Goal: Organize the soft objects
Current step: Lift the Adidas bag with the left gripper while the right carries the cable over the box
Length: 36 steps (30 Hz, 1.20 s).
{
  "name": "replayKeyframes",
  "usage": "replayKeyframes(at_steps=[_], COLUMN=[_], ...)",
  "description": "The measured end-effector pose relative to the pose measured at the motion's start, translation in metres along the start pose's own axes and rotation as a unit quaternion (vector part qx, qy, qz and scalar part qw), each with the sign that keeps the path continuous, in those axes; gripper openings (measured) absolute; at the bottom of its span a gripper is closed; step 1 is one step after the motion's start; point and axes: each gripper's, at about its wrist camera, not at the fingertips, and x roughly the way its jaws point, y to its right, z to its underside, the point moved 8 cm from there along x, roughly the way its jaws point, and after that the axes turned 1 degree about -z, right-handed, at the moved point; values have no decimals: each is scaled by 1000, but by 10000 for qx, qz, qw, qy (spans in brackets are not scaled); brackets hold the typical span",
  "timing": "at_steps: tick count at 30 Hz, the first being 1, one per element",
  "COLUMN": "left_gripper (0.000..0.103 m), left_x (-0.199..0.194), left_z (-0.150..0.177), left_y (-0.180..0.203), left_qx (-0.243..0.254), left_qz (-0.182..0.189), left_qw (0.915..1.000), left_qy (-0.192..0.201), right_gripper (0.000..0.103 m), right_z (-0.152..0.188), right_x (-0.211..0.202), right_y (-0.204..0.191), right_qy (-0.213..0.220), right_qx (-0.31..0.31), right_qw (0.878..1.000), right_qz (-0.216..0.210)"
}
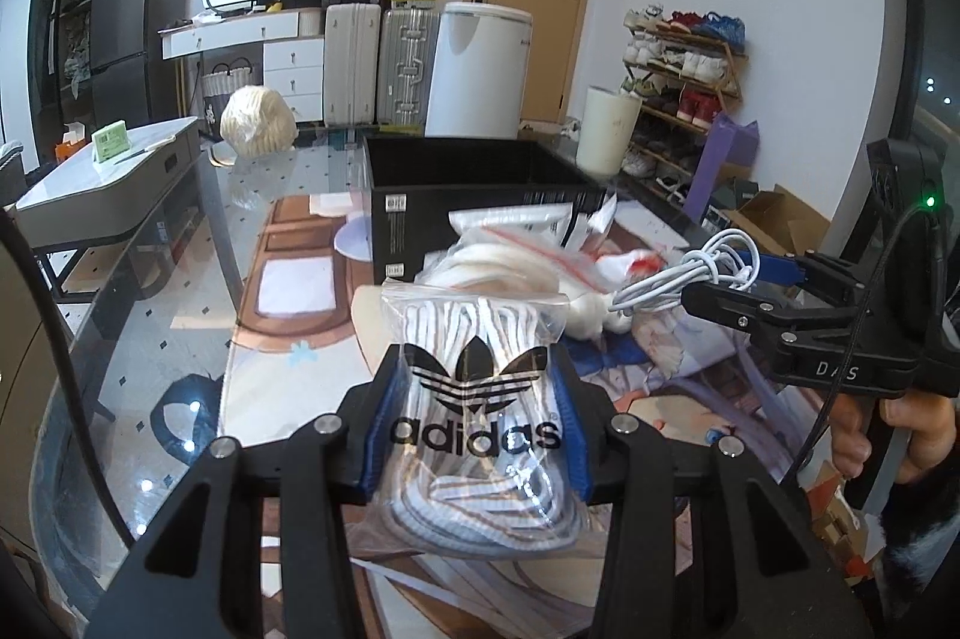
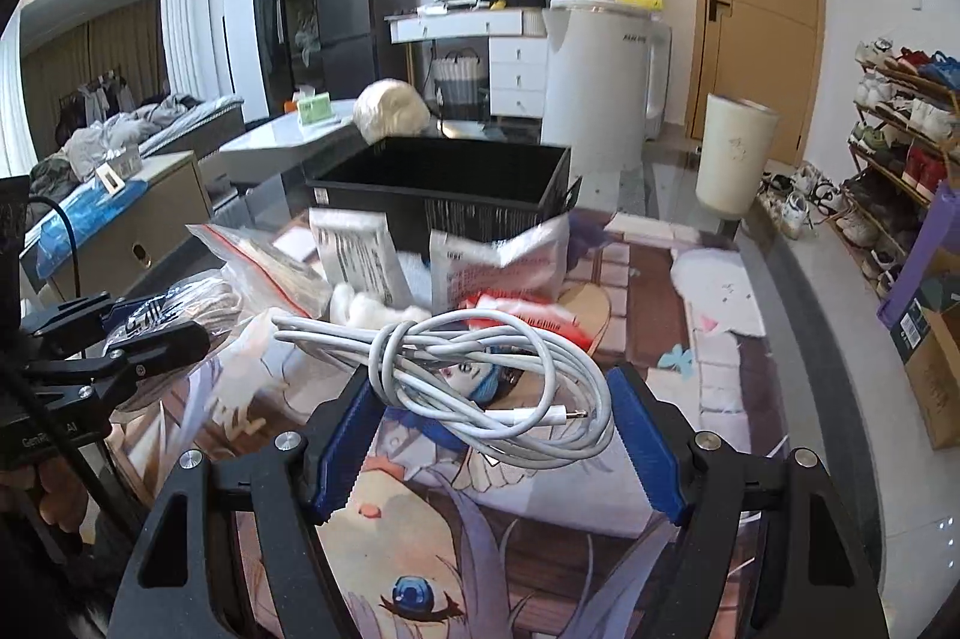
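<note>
My left gripper (image 1: 474, 393) is shut on a clear Adidas bag of white shoelaces (image 1: 474, 339) and holds it above the printed mat. My right gripper (image 2: 492, 417) has its blue pads wide apart around a coiled white charging cable (image 2: 480, 375); the cable looks lifted between them, and I cannot tell if the pads press it. The cable also shows in the left wrist view (image 1: 690, 273), at the right gripper's tip. A black open box (image 2: 444, 183) stands behind a pile of zip bags and white packets (image 2: 498, 261).
A cream cylinder bin (image 2: 735, 153) stands at the far right of the glass table. A ball of pale yarn (image 1: 258, 120) sits at the far left. A white appliance (image 1: 480, 63), suitcases and a shoe rack (image 1: 684, 81) line the wall.
</note>
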Motion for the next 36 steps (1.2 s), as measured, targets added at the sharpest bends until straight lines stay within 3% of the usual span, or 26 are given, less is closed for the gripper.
replayKeyframes(at_steps=[20,36], left_gripper=[44,44], left_x=[-29,0], left_z=[-52,-77], left_y=[-21,-23], left_qx=[-101,30], left_qz=[-174,-356], left_qw=[9976,9970], left_qy=[666,686], right_gripper=[77,77], right_z=[-43,-66], right_x=[-24,-14], right_y=[11,18], right_qy=[578,634], right_qx=[95,68], right_qw=[9982,9977], right_qz=[83,226])
